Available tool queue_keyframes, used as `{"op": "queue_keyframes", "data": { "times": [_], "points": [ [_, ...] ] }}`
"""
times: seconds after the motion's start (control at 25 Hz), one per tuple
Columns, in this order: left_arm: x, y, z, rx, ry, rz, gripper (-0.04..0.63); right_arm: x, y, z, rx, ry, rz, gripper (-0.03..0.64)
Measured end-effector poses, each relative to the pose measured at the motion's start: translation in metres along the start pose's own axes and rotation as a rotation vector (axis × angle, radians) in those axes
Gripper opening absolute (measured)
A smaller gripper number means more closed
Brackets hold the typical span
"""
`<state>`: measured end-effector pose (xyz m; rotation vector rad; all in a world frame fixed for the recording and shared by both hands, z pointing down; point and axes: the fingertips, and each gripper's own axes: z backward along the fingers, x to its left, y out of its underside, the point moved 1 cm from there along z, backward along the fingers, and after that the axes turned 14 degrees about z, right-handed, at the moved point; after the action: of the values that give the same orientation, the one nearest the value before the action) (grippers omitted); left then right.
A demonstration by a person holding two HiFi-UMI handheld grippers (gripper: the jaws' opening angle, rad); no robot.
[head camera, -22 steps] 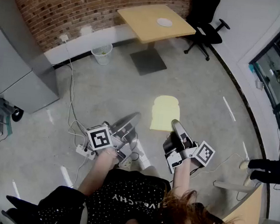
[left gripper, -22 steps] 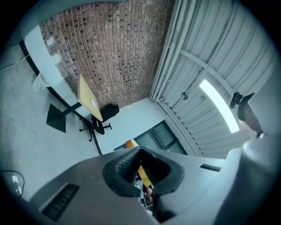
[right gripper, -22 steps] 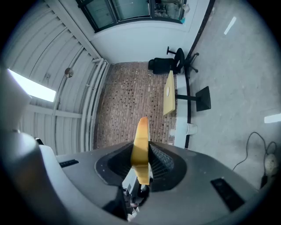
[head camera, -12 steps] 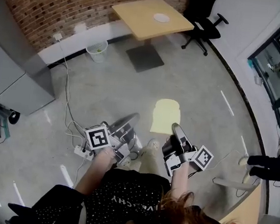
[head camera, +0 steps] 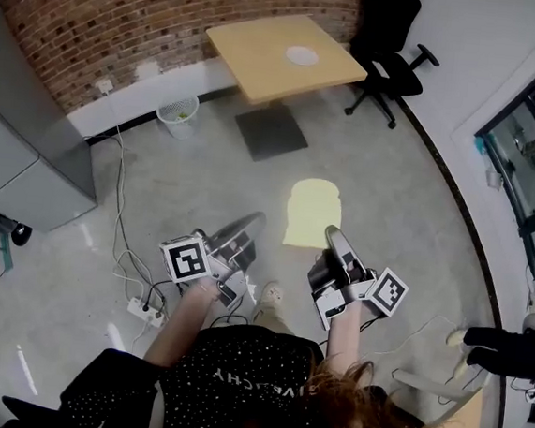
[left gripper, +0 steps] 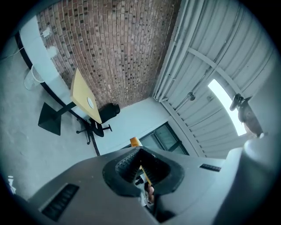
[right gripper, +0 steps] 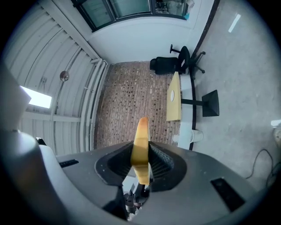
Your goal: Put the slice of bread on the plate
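Note:
A pale yellow slice of bread (head camera: 312,213) stands on edge in the air above the floor, with my right gripper (head camera: 331,233) shut on its near edge. In the right gripper view the slice (right gripper: 141,149) sticks up between the two pads. My left gripper (head camera: 256,219) is level beside it, jaws together with nothing in them. The white plate (head camera: 302,55) lies on a light wooden table (head camera: 254,61) far ahead by the brick wall. The plate (right gripper: 172,95) also shows small in the right gripper view, and the table (left gripper: 81,94) in the left gripper view.
A black office chair (head camera: 390,60) stands right of the table and a white waste basket (head camera: 178,111) left of it. A power strip with cables (head camera: 145,308) lies on the floor at my left. Grey cabinets (head camera: 18,166) line the left side. Another person's foot (head camera: 504,349) shows at the right.
The view has shifted forward over the floor, and the power strip now lies further back at my left. Both grippers keep their pose, with the bread still gripped in the right one.

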<state>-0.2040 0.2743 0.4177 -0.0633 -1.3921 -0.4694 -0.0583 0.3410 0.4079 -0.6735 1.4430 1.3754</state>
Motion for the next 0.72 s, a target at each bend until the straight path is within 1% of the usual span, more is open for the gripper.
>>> {"op": "queue_keyframes", "data": {
  "times": [0.08,0.16,0.28,0.36,0.44,0.48,0.64,0.72],
  "points": [
    [0.002,-0.012,-0.027,-0.015,0.009,-0.022,0.011,-0.01,-0.024,-0.014,0.012,-0.01,0.0,0.098],
    [0.005,-0.017,-0.052,-0.031,0.016,-0.005,0.011,-0.022,-0.046,-0.023,0.022,-0.013,-0.007,0.098],
    [0.01,-0.027,-0.081,-0.046,0.017,-0.034,0.011,-0.035,-0.071,-0.037,0.045,-0.019,-0.013,0.098],
    [0.015,-0.032,-0.097,-0.059,0.014,-0.021,0.011,-0.042,-0.085,-0.046,0.06,-0.023,-0.012,0.098],
    [0.019,-0.034,-0.111,-0.07,0.013,0.002,0.011,-0.049,-0.098,-0.054,0.072,-0.026,-0.016,0.098],
    [0.021,-0.034,-0.117,-0.073,0.012,0.001,0.011,-0.052,-0.103,-0.056,0.076,-0.026,-0.02,0.098],
    [0.03,-0.039,-0.134,-0.077,-0.007,-0.054,0.011,-0.067,-0.117,-0.06,0.093,-0.021,-0.033,0.098],
    [0.034,-0.037,-0.141,-0.087,-0.009,-0.039,0.011,-0.074,-0.122,-0.06,0.101,-0.021,-0.039,0.098]
  ]
}}
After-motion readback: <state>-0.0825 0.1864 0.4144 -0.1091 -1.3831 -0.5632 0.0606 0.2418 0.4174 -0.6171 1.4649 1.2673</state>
